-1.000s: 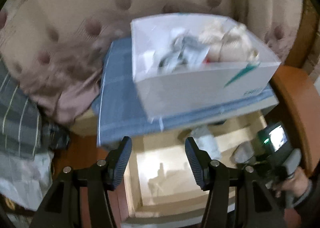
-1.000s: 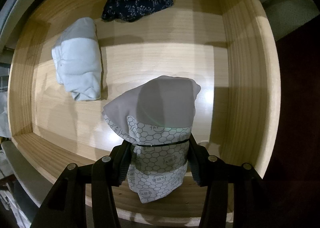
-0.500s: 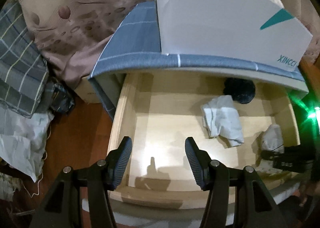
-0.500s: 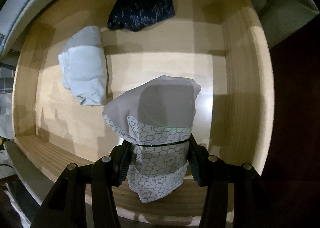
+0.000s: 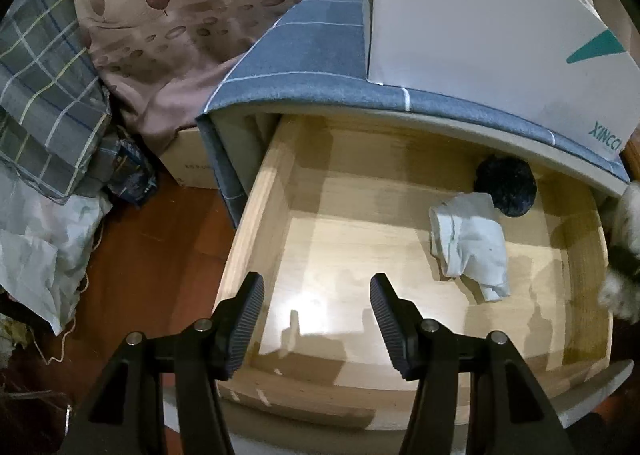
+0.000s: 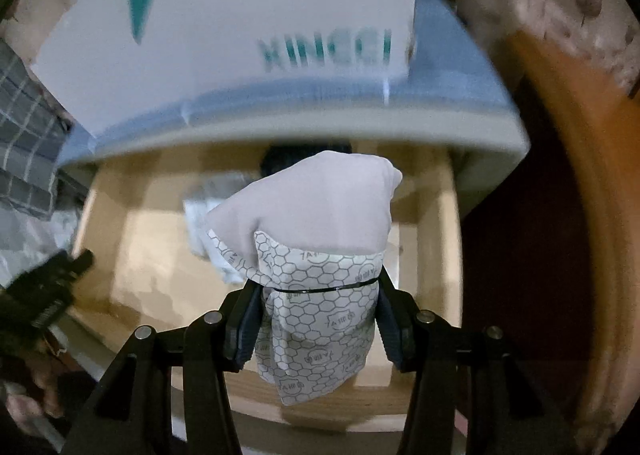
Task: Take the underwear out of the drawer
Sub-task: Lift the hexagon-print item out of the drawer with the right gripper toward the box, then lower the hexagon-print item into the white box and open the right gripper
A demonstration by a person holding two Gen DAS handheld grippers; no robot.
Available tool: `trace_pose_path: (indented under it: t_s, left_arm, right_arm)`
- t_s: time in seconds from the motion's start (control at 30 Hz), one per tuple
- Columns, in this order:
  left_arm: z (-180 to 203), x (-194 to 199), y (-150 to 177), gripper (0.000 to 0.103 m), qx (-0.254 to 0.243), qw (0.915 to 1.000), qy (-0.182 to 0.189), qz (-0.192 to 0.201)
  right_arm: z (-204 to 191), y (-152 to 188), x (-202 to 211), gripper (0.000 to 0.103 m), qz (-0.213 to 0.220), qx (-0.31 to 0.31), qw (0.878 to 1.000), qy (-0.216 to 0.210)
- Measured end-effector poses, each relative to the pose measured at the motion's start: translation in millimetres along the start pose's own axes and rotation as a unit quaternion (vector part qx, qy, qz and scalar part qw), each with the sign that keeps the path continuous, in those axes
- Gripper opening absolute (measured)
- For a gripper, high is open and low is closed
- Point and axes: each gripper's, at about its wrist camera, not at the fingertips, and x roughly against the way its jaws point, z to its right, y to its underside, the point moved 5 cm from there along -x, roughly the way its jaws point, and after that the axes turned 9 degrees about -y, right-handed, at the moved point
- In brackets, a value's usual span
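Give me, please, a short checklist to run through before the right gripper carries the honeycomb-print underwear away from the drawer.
1. Grip: the right gripper is shut on the honeycomb-print underwear, both pads pressing its sides: ok.
2. Slack: the bundle's lower end hangs below the pads, with a thin black band around its middle: ok.
3. Clear of the drawer: the right wrist view is blurred, so whether the bundle is above the front rim: cannot tell.
4. Left gripper: open and empty over the drawer's bare left side, out of the way: ok.
5. Task finished: the white underwear and the dark underwear are in the drawer: not ok.
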Motion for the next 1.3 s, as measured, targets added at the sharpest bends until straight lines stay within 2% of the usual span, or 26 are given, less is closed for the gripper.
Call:
trace_pose_path:
  t_s: [0.27,0.53,0.83,1.1,1.3]
  left_arm:
    - [-1,0,0,0.057,0.008,1.0000,0.000,0.006]
    - [-3,0,1,0.057,0.013,0.9999,0.001,0.007]
    - [-9,0,1,0.057,0.026,0.9996,0.005,0.006]
    - [-13,-2,1,0.057,0.039,0.9992,0.012,0.000]
    - [-12,-2,1,0.056,0.037,0.9992,0.013,0.000]
  right_arm:
    - [-22,-47,73,0.047,0.071,0.037,0.997,-0.003]
    - [-66,-107,92,0.047,0.104,0.074,0.992,0.002]
    - [-103,-156,75,0.047,0.096,0.103,0.990,0.006]
    - [-102,-186,39,0.047,0.070,0.103,0.992,0.029]
    - [-99,-204,17,0.047,0.069,0.118,0.988,0.067]
